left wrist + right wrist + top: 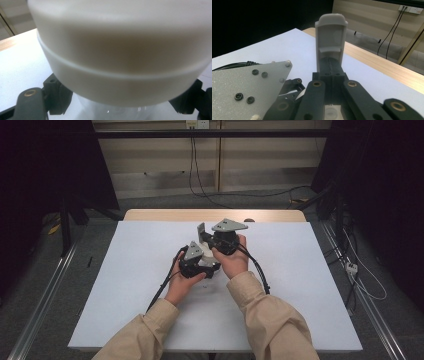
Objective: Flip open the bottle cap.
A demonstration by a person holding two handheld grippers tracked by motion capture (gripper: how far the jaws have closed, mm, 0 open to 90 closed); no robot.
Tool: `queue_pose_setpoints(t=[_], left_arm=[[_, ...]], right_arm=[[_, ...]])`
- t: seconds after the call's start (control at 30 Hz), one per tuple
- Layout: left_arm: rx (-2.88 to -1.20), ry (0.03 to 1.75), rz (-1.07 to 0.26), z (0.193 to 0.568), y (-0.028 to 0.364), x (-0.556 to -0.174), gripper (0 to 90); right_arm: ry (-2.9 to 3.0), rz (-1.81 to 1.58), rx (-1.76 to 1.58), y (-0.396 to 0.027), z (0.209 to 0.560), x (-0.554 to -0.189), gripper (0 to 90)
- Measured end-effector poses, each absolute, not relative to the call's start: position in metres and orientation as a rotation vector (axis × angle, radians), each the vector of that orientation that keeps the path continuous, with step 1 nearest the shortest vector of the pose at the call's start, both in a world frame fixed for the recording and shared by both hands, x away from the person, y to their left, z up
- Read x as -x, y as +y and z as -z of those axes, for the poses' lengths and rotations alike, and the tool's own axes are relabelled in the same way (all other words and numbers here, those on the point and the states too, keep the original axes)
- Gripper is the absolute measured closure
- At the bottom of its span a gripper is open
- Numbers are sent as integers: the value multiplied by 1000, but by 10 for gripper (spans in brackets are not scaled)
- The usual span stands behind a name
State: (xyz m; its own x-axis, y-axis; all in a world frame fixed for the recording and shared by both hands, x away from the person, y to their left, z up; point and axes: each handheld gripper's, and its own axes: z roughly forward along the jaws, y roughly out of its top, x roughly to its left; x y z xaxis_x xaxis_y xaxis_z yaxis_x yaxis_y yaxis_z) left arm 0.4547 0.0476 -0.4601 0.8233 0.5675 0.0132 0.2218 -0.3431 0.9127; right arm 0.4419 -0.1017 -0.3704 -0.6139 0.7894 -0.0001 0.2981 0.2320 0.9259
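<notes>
clamping left tool [206, 265] on white jar [120, 55]

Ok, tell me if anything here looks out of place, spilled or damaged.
Nothing stands out. The left gripper is shut on a white container, the right gripper is shut beside it, and the white table shows no spill or damage.

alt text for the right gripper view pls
The right gripper's two black jaws stand pressed together, a grey pad rising above them, over a white table with a wood edge. The other gripper's grey plate sits at lower left.
</notes>
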Motion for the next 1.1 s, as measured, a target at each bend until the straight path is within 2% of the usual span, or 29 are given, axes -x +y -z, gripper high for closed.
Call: queue_pose_setpoints(t=[1.1], left_arm=[[-1928,592,-402,460,48,-455,188]], right_arm=[[2040,-1351,-994,-99,374,-450,900]])
